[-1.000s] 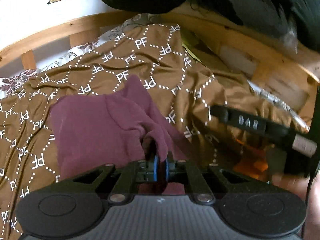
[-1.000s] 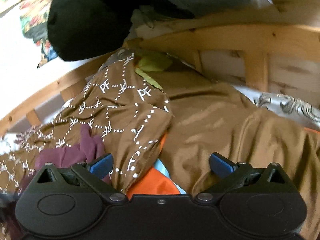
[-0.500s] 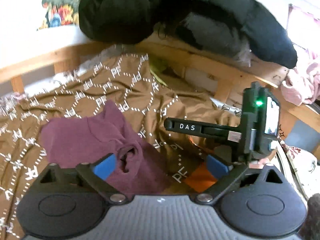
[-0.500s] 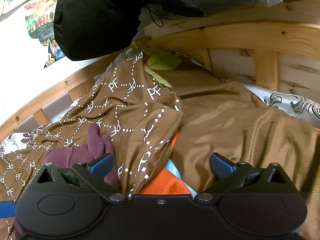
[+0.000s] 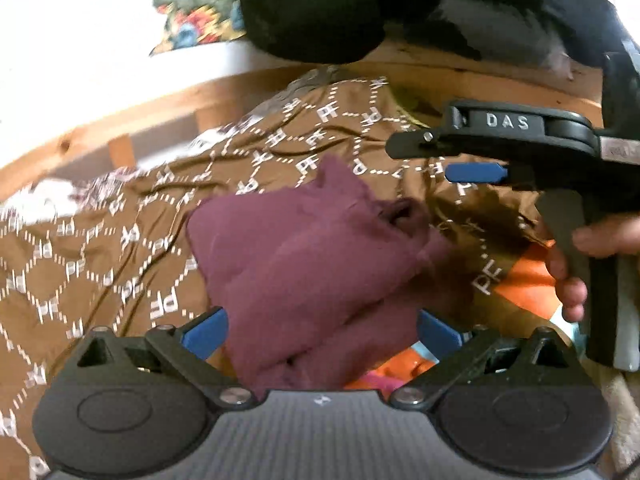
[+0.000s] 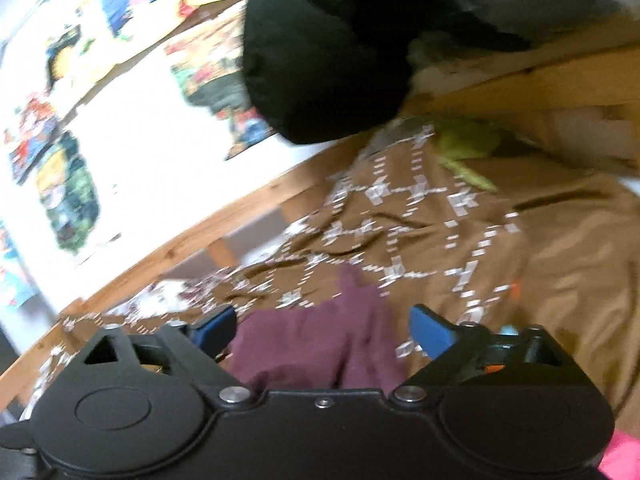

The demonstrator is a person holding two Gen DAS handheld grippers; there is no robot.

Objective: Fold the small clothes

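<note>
A maroon garment (image 5: 316,256) is seen lying crumpled and partly folded on a brown bedspread (image 5: 100,248) printed with white dotted diamonds and letters, which is spread over a bed with a wooden frame (image 5: 132,120). In the left wrist view, the left gripper (image 5: 320,330) is held wide open, its 2 blue pads apart on either side of the garment's near edge; the cloth lies between and below the jaws, and no pad is seen pressing on it. The right gripper (image 5: 476,172) is shown from the side at the upper right of that view, carried by a hand (image 5: 576,264) whose fingers are wrapped around its grip, with 1 blue pad visible just beyond the far right corner of the garment, above the bedspread. In the right wrist view, which is blurred, the right gripper (image 6: 324,330) is seen open, though its jaws have just been closing a little; the maroon garment (image 6: 320,340) is framed between its 2 blue pads, and whether they touch the cloth cannot be told. An orange cloth (image 5: 528,280) is partly uncovered at the right edge of the bedspread, near the hand. A black padded jacket (image 5: 340,4) is draped over the wooden rail behind the bed, and colourful posters (image 6: 68,184) are fixed to the white wall.
</note>
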